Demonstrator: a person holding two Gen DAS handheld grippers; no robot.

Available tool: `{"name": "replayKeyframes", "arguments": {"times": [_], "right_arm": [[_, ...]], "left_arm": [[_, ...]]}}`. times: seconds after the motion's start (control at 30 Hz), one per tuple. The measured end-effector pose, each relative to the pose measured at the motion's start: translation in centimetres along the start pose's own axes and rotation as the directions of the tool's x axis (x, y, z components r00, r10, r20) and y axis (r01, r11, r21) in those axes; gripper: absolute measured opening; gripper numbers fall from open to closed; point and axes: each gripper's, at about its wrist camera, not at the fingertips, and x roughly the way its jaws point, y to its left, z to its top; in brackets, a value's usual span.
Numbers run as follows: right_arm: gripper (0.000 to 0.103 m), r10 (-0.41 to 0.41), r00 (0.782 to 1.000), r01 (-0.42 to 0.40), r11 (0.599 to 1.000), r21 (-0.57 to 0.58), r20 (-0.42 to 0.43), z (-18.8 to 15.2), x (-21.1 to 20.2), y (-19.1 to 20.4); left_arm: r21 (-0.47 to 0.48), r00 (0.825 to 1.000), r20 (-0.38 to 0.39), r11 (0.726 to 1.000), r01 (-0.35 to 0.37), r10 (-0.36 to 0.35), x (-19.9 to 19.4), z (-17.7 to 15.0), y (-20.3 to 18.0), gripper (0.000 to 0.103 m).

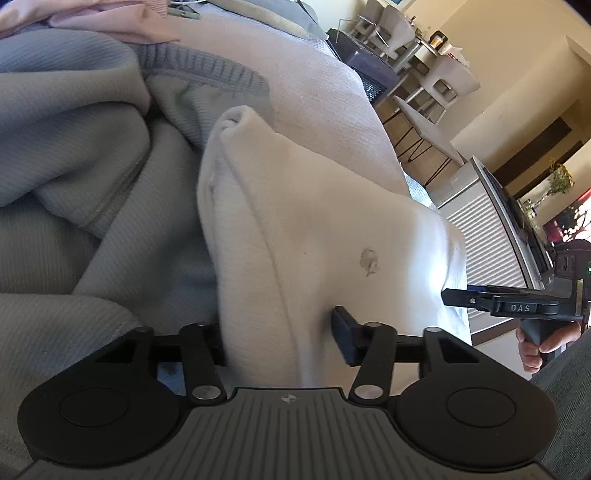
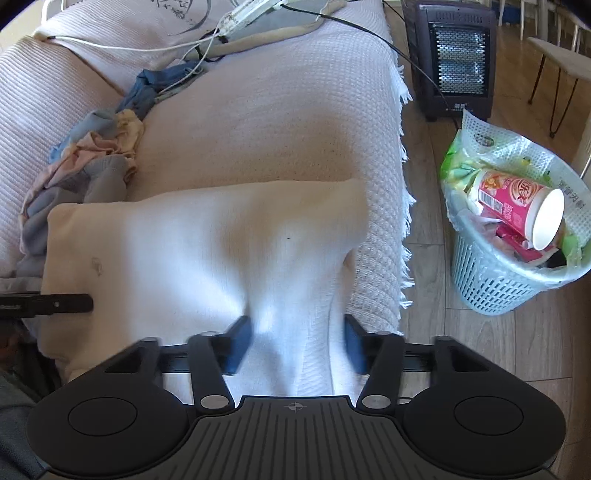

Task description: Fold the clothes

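A white knit garment (image 1: 295, 221) lies folded on the pale sofa cover (image 2: 277, 122), with a small grey mark on it. In the left wrist view a thick fold of it runs up between the fingers of my left gripper (image 1: 280, 332), which is shut on it; the right pad (image 1: 343, 336) dents the cloth and the left pad is hidden behind it. My right gripper (image 2: 297, 339) stands open at the near right part of the white garment (image 2: 221, 240), cloth lying between its blurred fingers. The left gripper's finger (image 2: 74, 303) shows at the garment's left edge.
A grey-blue ribbed garment (image 1: 92, 166) and a pink one (image 1: 110, 22) lie to the left. A heap of small clothes (image 2: 85, 158) sits against the sofa back, with cables (image 2: 184, 44) beyond. On the wooden floor stand a heater (image 2: 450, 55) and a full wastebasket (image 2: 509, 266).
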Motion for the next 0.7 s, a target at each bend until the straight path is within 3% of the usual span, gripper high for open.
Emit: {"name": "replayKeyframes", "arguments": {"times": [0.1, 0.2, 0.27, 0.37, 0.7], "right_arm": [[0.058, 0.004, 1.0, -0.004, 1.0, 0.017, 0.004, 0.0, 0.4, 0.0], [0.05, 0.005, 1.0, -0.005, 0.999, 0.048, 0.001, 0.0, 0.4, 0.0], [0.042, -0.011, 1.0, 0.011, 0.999, 0.037, 0.001, 0.0, 0.0, 0.4], [0.028, -0.054, 0.998, 0.054, 0.999, 0.005, 0.008, 0.2, -0.7, 1.2], [0.022, -0.072, 0.989, 0.077, 0.996, -0.035, 0.126, 1.2, -5.5, 3.3]], "left_arm": [[0.03, 0.999, 0.003, 0.999, -0.033, 0.033, 0.3, 0.1, -1.0, 0.049], [0.06, 0.999, 0.008, 0.997, -0.048, 0.048, 0.0, 0.2, -1.6, 0.026], [0.046, 0.999, 0.01, 0.998, -0.045, 0.044, -0.4, 0.4, -1.7, 0.019], [0.033, 0.998, 0.023, 0.998, -0.058, 0.057, -1.2, 0.8, -2.4, 0.018], [0.068, 0.993, 0.11, 0.997, -0.037, 0.029, -5.2, 5.1, -5.1, 0.017]]}}
